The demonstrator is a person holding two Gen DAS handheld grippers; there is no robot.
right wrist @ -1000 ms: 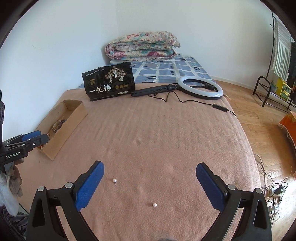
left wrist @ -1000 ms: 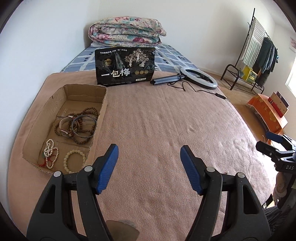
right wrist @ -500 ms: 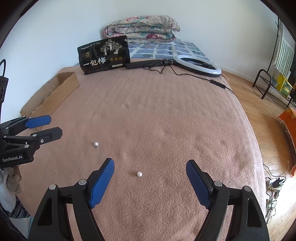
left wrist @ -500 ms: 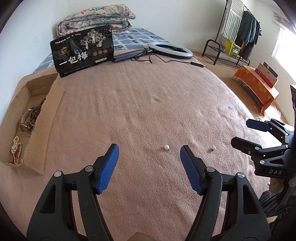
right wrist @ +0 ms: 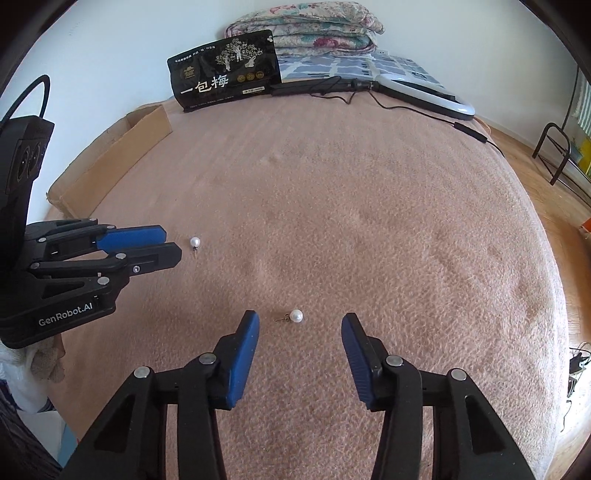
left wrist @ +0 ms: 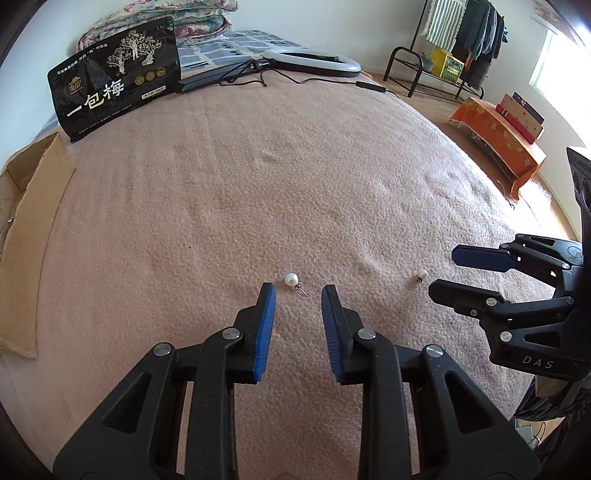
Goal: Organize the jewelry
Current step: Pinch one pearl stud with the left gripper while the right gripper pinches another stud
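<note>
Two white pearl stud earrings lie on the pink blanket. The left earring (left wrist: 291, 279) (right wrist: 195, 242) lies just ahead of my left gripper (left wrist: 298, 291), which is open and empty with its jaws partly narrowed. The right earring (right wrist: 296, 316) (left wrist: 422, 274) lies just ahead of my right gripper (right wrist: 300, 324), which is open wide and empty. The left gripper shows in the right wrist view (right wrist: 168, 243); the right gripper shows in the left wrist view (left wrist: 448, 271). The cardboard jewelry box (left wrist: 40, 173) (right wrist: 110, 162) sits at the bed's left edge; its contents are hidden.
A black snack bag (left wrist: 114, 77) stands at the back of the bed. A ring light (left wrist: 314, 61) with its cable lies beside it. Folded quilts (right wrist: 306, 22) are behind. A clothes rack (left wrist: 443, 48) and an orange box (left wrist: 498, 133) stand on the floor to the right.
Both grippers have moved forward and down toward the earrings. The left gripper swung right, away from the box, and its jaws have narrowed. The right gripper's jaws have also narrowed somewhat.
</note>
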